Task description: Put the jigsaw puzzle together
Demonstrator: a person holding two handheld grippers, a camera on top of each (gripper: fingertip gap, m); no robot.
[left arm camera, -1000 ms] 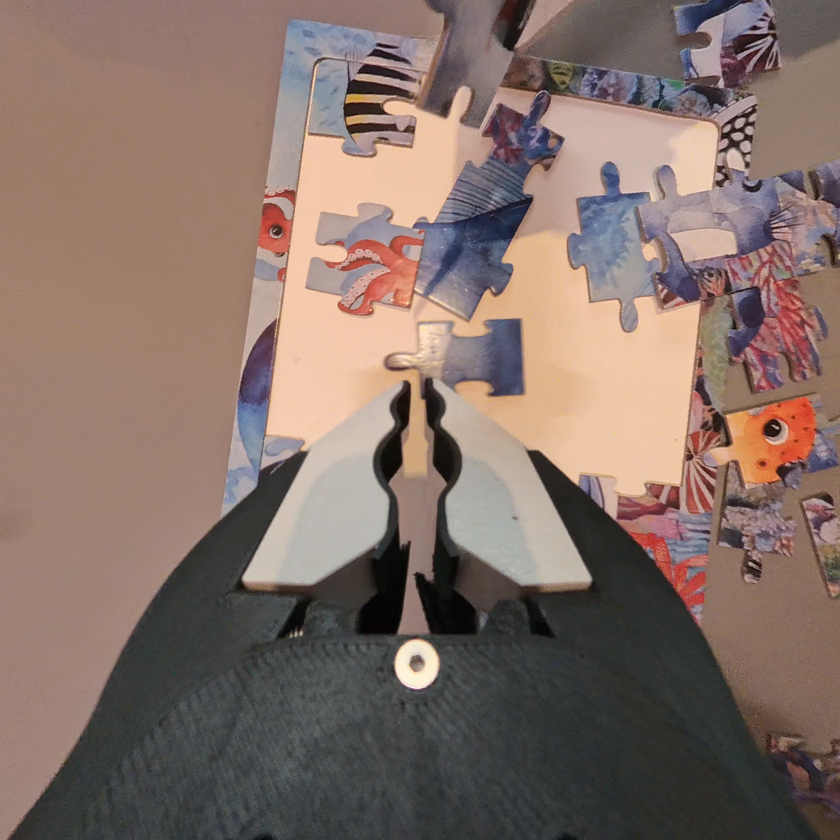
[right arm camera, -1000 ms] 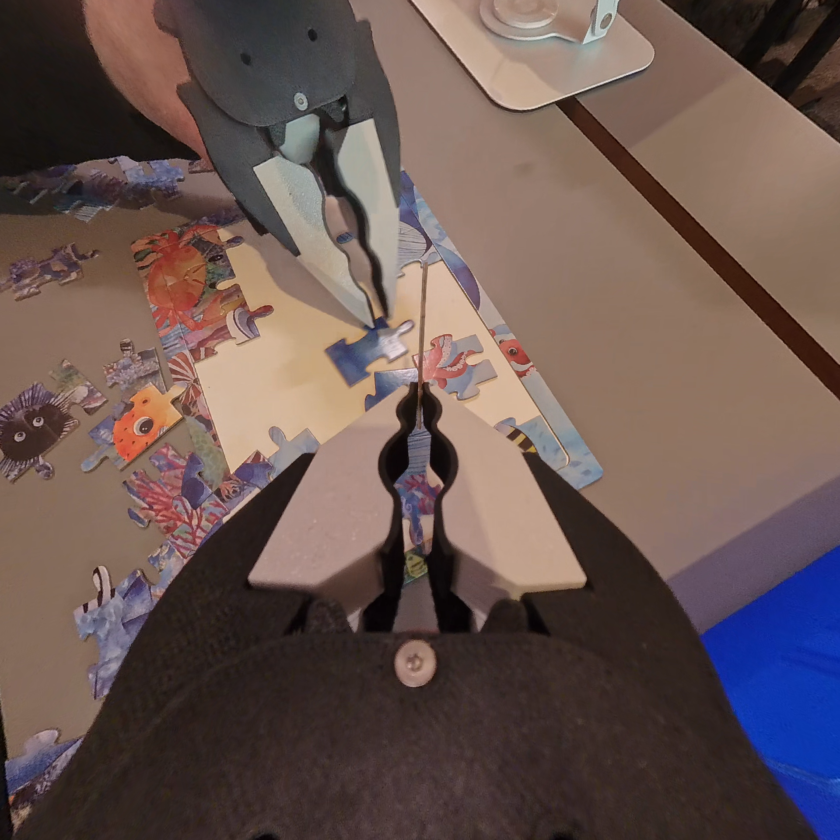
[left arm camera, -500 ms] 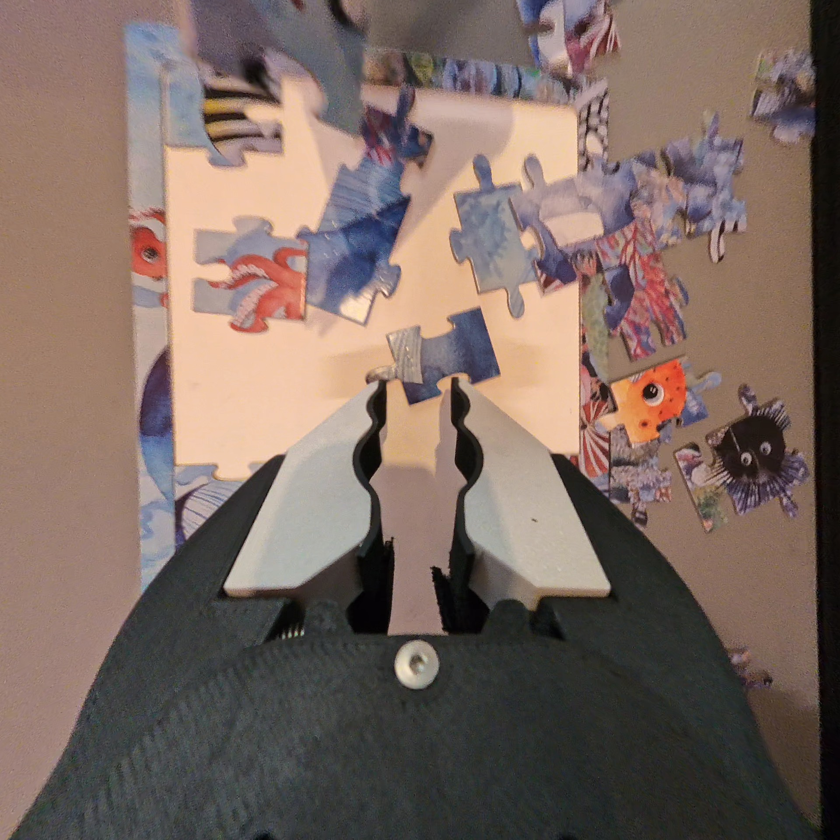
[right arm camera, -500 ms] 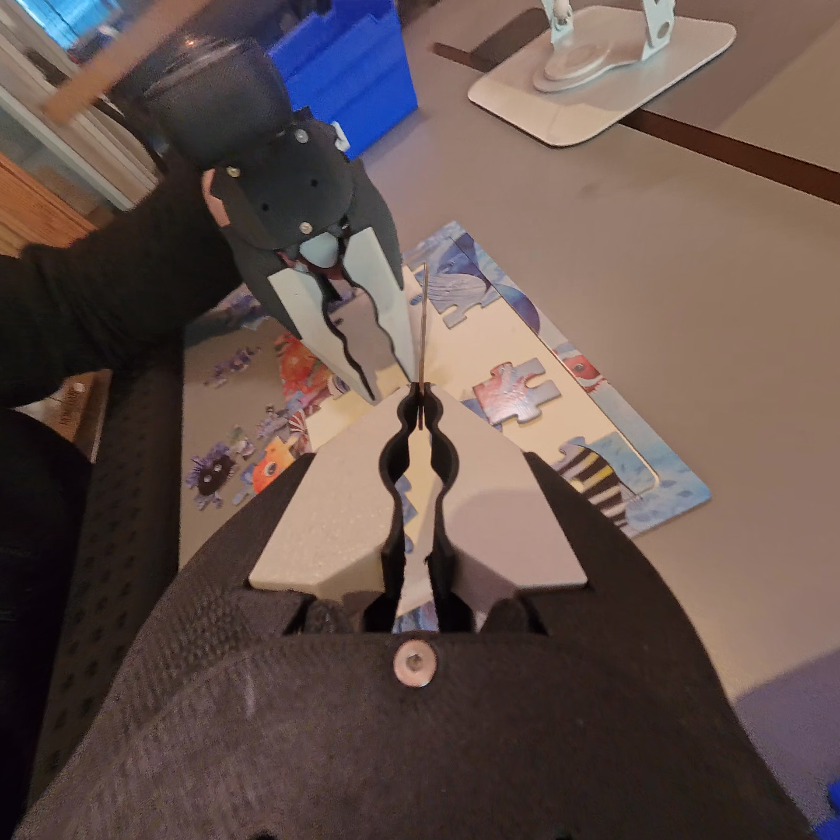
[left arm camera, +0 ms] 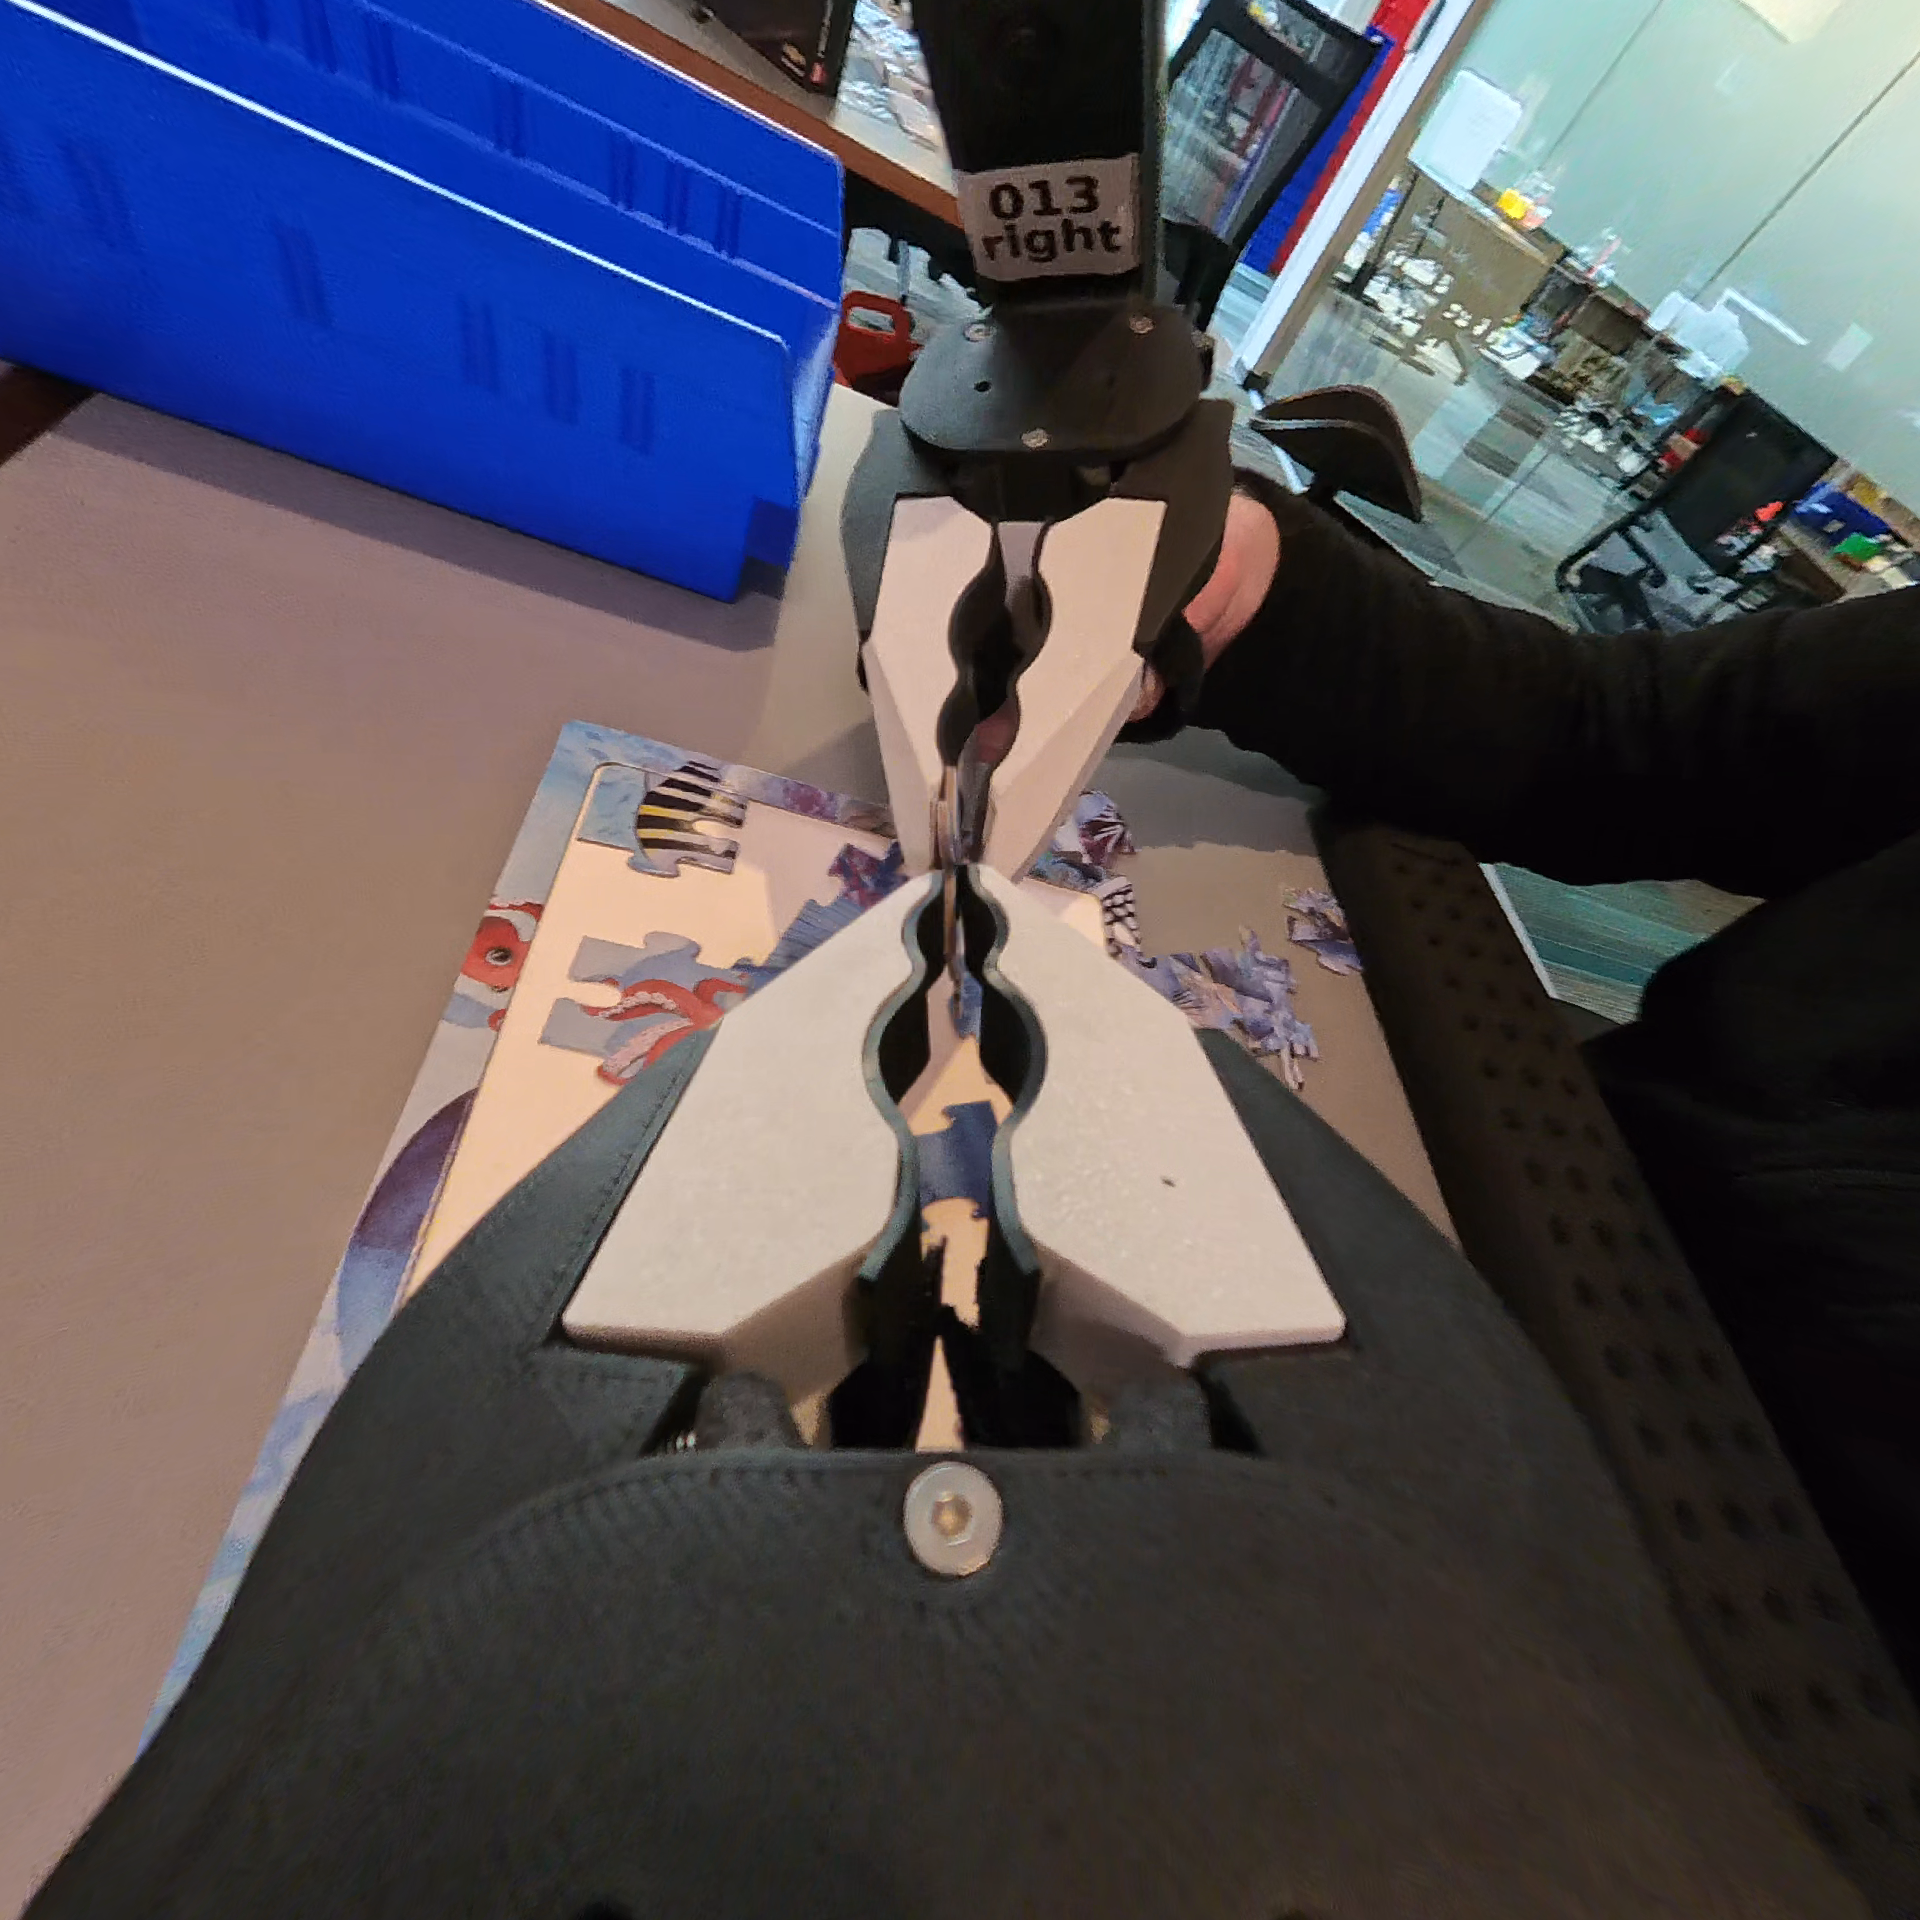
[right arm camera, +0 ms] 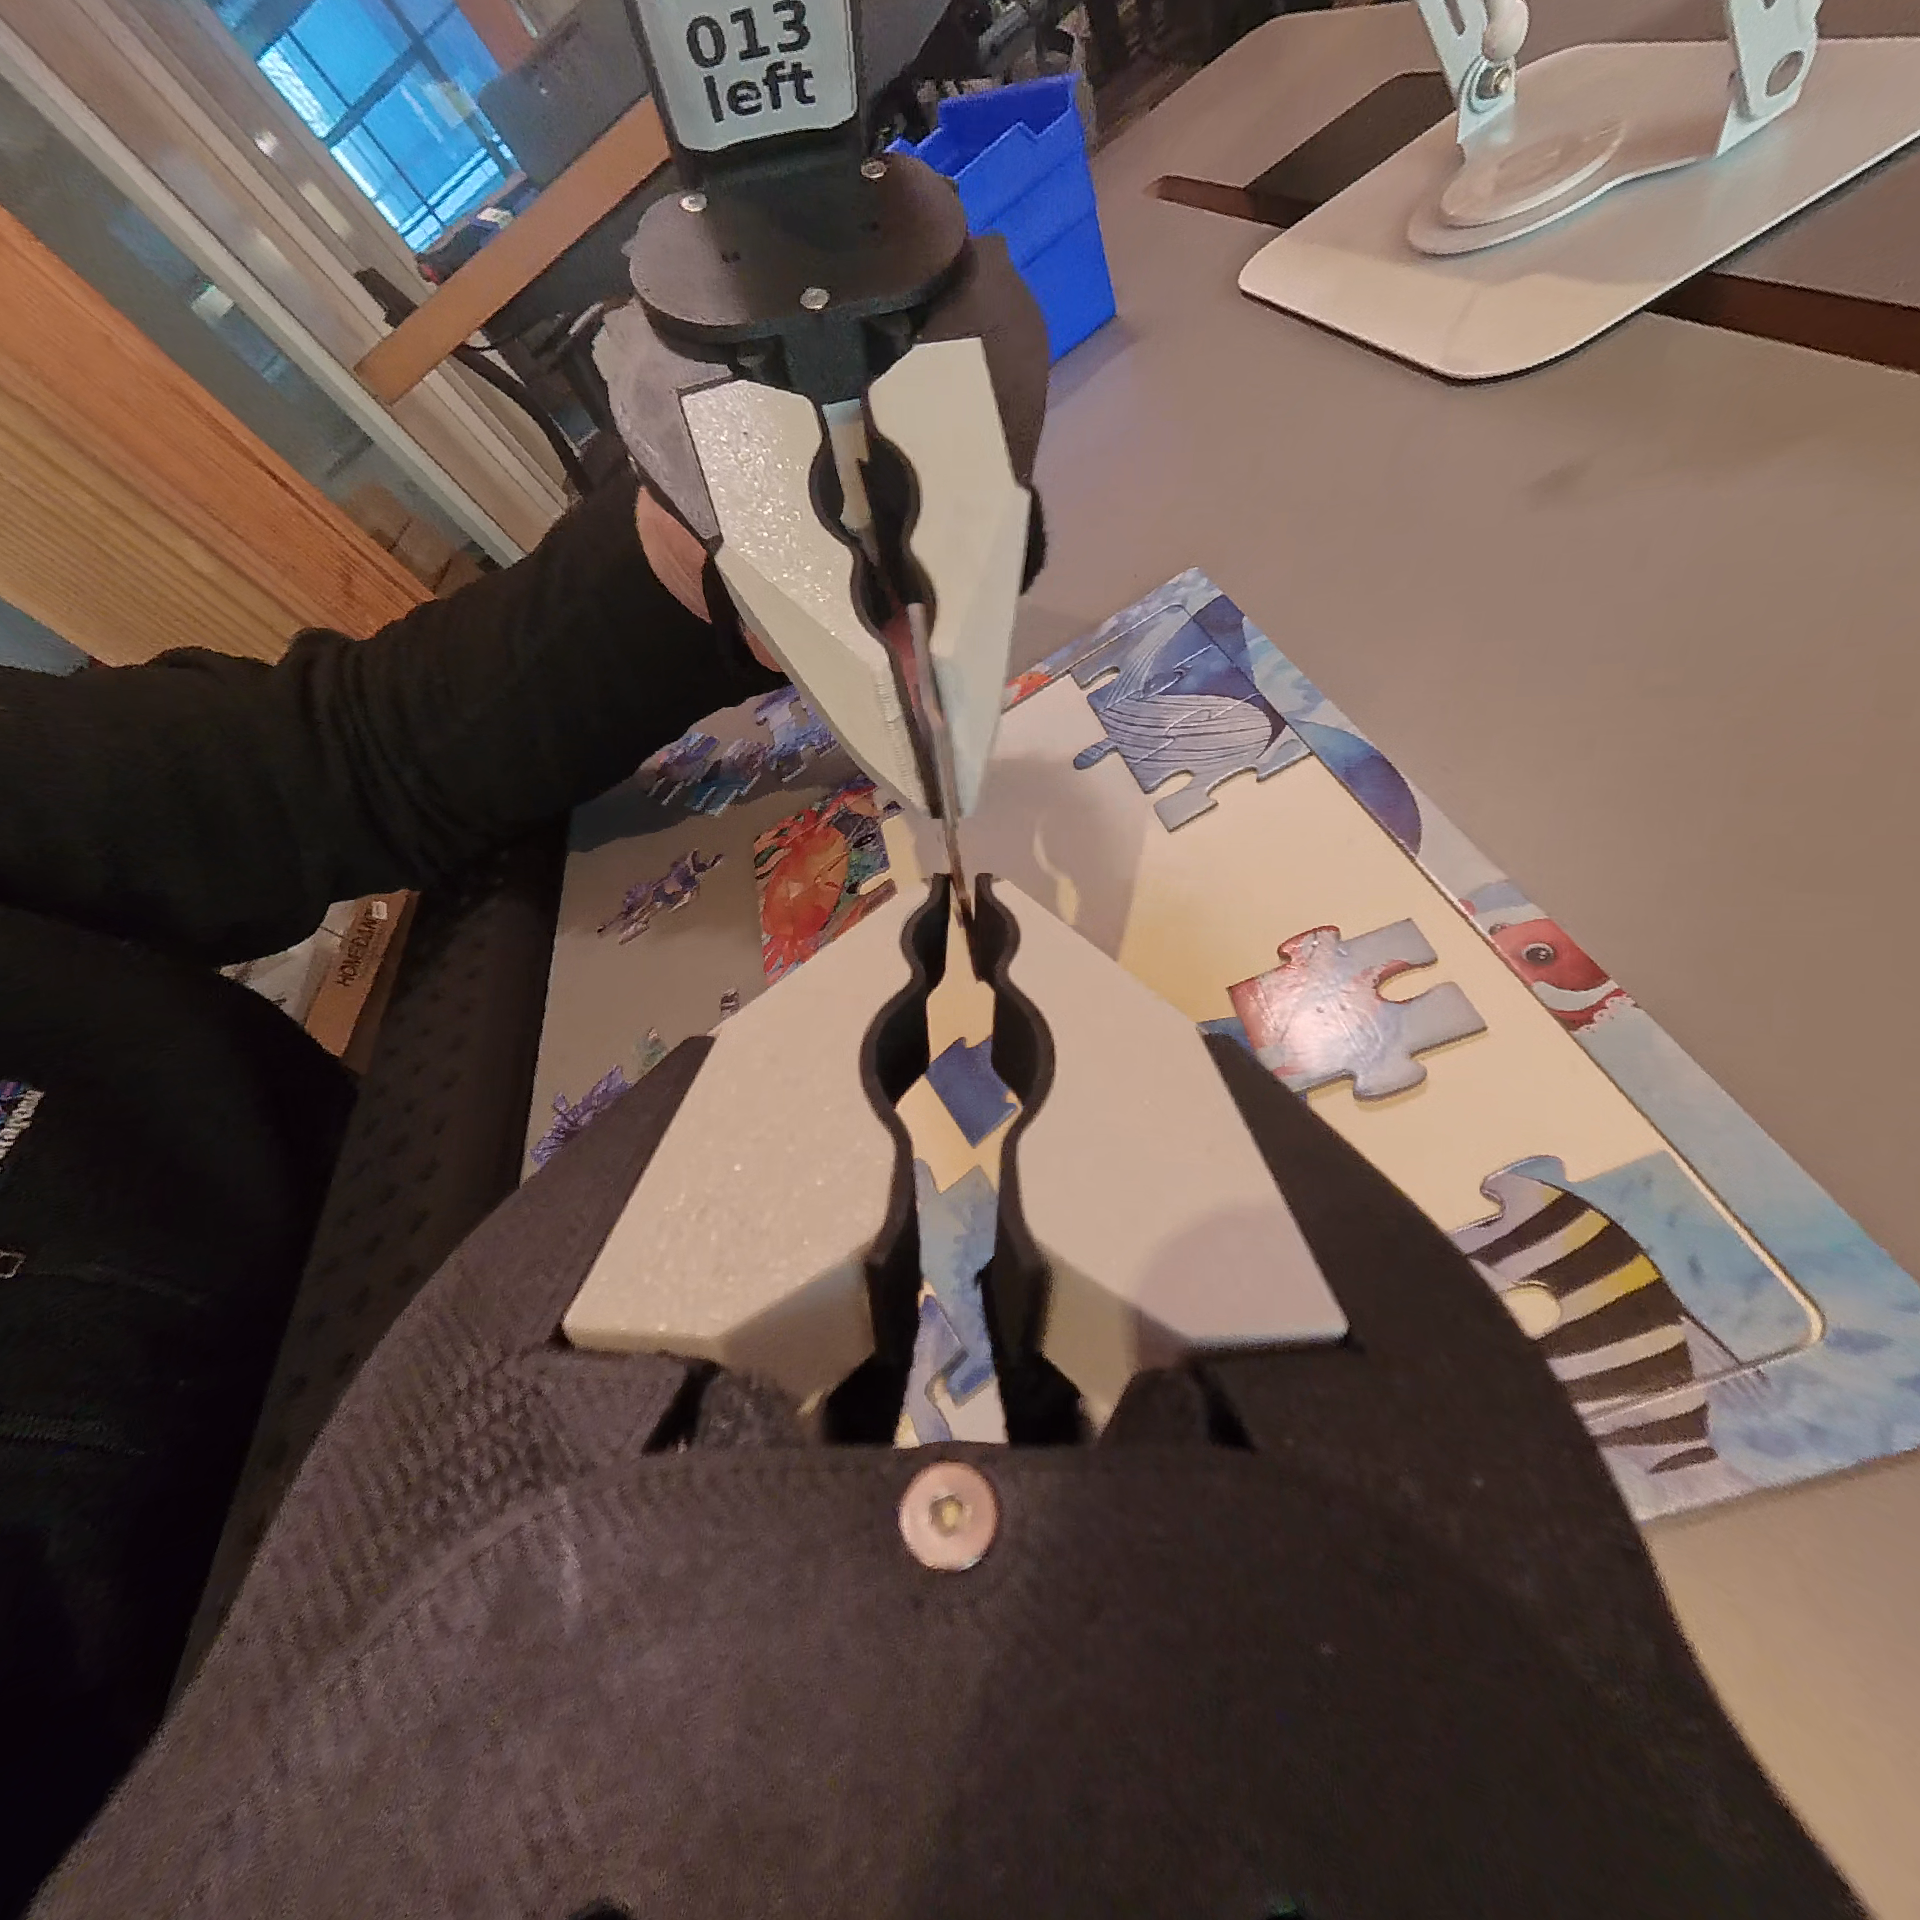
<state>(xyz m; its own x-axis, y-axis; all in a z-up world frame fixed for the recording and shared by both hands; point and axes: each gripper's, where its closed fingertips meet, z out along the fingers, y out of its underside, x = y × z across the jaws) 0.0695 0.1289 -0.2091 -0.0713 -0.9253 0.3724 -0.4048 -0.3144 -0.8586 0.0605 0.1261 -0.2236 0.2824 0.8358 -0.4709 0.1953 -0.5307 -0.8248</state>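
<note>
Right wrist view: puzzle piece edge-on, upright, both grippers' tips clamped on it.

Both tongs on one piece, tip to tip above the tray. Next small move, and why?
Probably open the right tongs slightly: the thin cardboard jigsaw piece, seen edge-on, looks clamped deeper in the left tongs, so both shut on it blocks turning or placing.

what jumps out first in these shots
Two grippers meet tip to tip in mid-air, the left gripper and the right gripper both pinching one puzzle piece seen edge-on. Below lies the half-filled puzzle tray, with a striped fish piece in its corner.
</note>
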